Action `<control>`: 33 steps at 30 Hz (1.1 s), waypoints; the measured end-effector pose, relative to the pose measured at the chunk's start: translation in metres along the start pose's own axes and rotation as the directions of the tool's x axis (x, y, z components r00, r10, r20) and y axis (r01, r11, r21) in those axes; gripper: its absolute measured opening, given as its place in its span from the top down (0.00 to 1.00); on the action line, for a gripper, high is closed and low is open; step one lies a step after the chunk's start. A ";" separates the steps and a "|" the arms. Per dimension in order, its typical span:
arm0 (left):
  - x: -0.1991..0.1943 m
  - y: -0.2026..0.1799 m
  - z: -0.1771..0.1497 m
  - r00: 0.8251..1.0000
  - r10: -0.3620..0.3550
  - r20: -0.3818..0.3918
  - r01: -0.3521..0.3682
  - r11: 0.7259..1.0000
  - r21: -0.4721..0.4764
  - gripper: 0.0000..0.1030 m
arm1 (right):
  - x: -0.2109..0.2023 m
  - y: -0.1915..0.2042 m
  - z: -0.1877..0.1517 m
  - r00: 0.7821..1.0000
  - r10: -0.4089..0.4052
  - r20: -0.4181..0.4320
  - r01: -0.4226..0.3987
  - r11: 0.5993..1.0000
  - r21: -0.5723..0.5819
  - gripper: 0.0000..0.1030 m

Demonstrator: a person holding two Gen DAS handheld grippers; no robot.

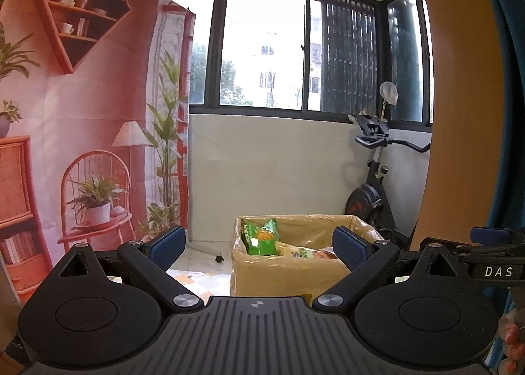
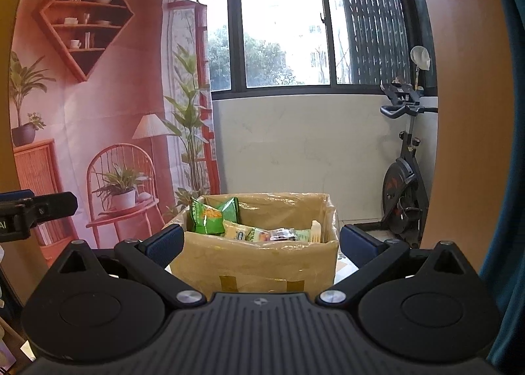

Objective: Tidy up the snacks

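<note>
Nearest, the left gripper (image 1: 259, 248) and the right gripper (image 2: 261, 243) both hold their blue-padded fingers (image 2: 165, 242) spread wide, gripping nothing. Just beyond them stands an open cardboard box (image 2: 256, 263) lined with clear plastic, snack packets inside: a green bag (image 2: 210, 219) upright at its left, flatter packets (image 2: 262, 234) beside it. Farther back, a printed backdrop (image 2: 98, 96), the window (image 2: 279, 27) and an exercise bike (image 2: 405, 178).
</note>
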State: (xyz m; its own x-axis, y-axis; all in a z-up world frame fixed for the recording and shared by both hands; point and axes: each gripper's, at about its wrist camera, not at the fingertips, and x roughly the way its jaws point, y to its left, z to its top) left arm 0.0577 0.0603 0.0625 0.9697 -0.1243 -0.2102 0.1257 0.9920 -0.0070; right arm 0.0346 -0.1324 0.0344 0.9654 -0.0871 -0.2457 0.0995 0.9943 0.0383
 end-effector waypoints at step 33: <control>-0.001 0.005 -0.003 1.000 -0.004 -0.004 0.004 1.000 -0.018 0.05 | -0.007 0.001 0.001 1.000 -0.001 0.003 0.001 1.000 -0.008 0.00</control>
State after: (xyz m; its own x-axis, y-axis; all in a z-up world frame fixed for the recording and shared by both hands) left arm 0.0563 0.0656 0.0599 0.9684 -0.1281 -0.2142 0.1255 0.9918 -0.0256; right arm 0.0286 -0.1308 0.0373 0.9662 -0.0879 -0.2425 0.0982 0.9947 0.0303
